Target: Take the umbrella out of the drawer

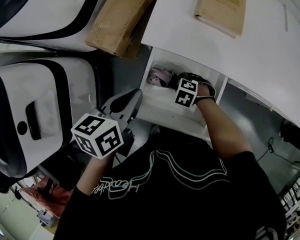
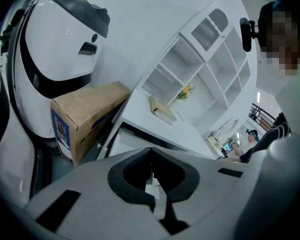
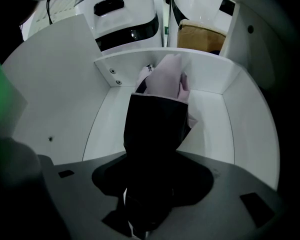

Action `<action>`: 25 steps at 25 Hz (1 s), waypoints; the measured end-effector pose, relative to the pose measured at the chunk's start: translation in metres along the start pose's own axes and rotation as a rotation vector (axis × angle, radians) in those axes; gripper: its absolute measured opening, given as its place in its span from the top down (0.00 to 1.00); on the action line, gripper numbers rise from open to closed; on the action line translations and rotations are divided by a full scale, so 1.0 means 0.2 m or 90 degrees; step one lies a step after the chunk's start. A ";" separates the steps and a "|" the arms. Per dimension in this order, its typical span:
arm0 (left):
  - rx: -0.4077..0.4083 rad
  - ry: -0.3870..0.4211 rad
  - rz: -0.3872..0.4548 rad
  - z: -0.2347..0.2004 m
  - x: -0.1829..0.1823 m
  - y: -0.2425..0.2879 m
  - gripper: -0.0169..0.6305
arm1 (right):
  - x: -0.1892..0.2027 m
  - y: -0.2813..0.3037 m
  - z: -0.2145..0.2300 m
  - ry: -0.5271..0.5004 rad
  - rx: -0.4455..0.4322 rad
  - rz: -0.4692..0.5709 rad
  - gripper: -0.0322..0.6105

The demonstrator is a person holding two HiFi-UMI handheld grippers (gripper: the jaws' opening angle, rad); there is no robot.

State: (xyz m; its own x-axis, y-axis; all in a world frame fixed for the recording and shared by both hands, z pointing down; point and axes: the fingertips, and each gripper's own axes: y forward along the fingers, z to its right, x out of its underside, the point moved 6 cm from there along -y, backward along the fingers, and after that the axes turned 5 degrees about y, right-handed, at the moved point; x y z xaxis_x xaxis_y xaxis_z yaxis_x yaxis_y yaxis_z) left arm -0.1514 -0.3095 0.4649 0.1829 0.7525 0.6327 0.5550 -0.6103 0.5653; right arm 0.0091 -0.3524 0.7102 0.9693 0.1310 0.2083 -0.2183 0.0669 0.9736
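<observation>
The white drawer (image 1: 165, 111) under the desk stands pulled out. In it lies the folded umbrella (image 1: 160, 76), pink with a black end. My right gripper (image 1: 184, 84) reaches steeply down into the drawer, its marker cube above the umbrella. In the right gripper view the umbrella's pink cloth (image 3: 162, 81) rests against the drawer's back wall (image 3: 210, 76). Its black end (image 3: 155, 124) runs down between the wide, open jaws of my right gripper (image 3: 151, 184). My left gripper (image 1: 130, 100) hovers left of the drawer front, outside it. It is shut (image 2: 151, 154) on nothing.
A tan book (image 1: 221, 6) lies on the white desk top (image 1: 230, 49). A cardboard box (image 1: 122, 16) leans left of the desk. Big white machines with black trim (image 1: 35, 109) fill the left side. White wall shelves (image 2: 200, 69) stand behind the desk.
</observation>
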 end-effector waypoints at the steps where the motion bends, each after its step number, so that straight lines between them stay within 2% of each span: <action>1: -0.001 -0.001 0.000 0.00 0.01 -0.01 0.94 | 0.00 0.00 0.00 0.000 0.002 0.001 0.61; 10: -0.001 0.002 0.006 0.04 0.06 -0.11 0.94 | 0.03 -0.08 -0.08 0.035 0.022 0.006 0.62; 14: 0.014 0.010 0.033 0.08 0.06 -0.16 0.94 | 0.09 -0.19 -0.08 0.055 0.046 0.008 0.62; 18: 0.028 0.019 0.041 0.17 0.10 -0.24 0.94 | 0.09 -0.37 -0.17 0.093 0.060 0.049 0.62; 22: 0.046 0.041 0.055 0.25 0.13 -0.34 0.94 | 0.10 -0.58 -0.25 0.118 0.108 0.088 0.62; 25: 0.063 0.061 0.061 0.32 0.16 -0.41 0.94 | 0.08 -0.76 -0.35 0.146 0.144 0.141 0.62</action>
State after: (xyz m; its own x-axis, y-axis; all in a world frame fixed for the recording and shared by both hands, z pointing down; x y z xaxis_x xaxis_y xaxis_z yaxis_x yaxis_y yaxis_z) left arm -0.1388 -0.2192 0.4045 0.1626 0.6622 0.7315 0.6175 -0.6466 0.4480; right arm 0.0493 -0.2908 0.5587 0.8451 0.3373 0.4148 -0.3646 -0.2038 0.9086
